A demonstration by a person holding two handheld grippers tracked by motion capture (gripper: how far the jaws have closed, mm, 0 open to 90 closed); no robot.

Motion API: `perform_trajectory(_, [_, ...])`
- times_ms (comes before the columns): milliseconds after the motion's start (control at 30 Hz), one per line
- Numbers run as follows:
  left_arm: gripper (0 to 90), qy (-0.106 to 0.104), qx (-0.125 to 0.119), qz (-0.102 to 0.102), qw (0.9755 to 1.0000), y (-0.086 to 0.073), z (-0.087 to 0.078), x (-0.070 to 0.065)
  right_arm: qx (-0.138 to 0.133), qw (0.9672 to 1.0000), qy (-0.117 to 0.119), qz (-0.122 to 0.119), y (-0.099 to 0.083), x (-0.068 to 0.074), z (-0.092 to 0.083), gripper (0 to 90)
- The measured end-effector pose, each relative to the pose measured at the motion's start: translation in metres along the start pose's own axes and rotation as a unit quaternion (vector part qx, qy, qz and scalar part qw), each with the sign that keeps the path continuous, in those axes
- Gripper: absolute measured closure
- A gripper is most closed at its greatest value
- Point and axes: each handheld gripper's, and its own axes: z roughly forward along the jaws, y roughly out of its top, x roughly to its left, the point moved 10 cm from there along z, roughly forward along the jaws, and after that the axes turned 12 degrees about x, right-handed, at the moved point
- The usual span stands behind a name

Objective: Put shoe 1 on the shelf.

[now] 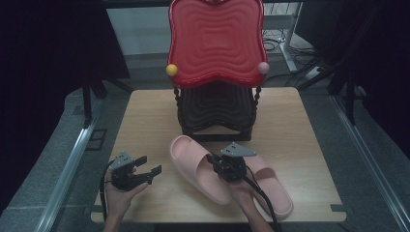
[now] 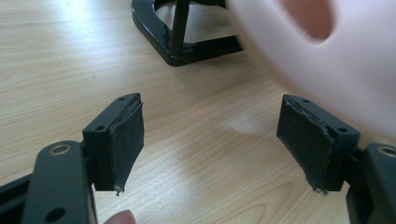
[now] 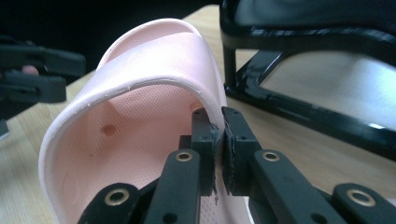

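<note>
Two pink slippers lie in front of a two-tier shoe rack. My right gripper [image 1: 213,161] is shut on the side of the left slipper's [image 1: 192,163] strap. In the right gripper view the two pads [image 3: 208,136] pinch the strap wall of that slipper [image 3: 149,65]. The other slipper [image 1: 276,187] lies to its right, partly under the right hand. My left gripper [image 1: 148,165] rests open at the front left of the table, with bare wood between its jaws [image 2: 210,140]. The held slipper [image 2: 336,60] looks blurred at the upper right of the left gripper view.
The rack has a red upper shelf [image 1: 215,41] and a black lower shelf [image 1: 215,107]; its black base frame [image 2: 187,46] [image 3: 317,112] stands just beyond the slippers. The wooden table [image 1: 145,111] has dark floor and metal rails on both sides.
</note>
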Motion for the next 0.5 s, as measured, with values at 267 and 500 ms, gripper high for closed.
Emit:
perform_trajectory(267, [23.1, -0.001, 0.005, 0.002, 1.0, 0.0, 0.003, -0.003, -0.028, 0.9996, -0.003, 0.002, 0.009, -0.003, -0.023, 84.5])
perform_trajectory(500, [23.1, 0.0, 0.007, 0.001, 1.0, -0.002, 0.005, -0.001, -0.046, 0.9989, 0.003, 0.004, 0.018, -0.003, -0.037, 84.5])
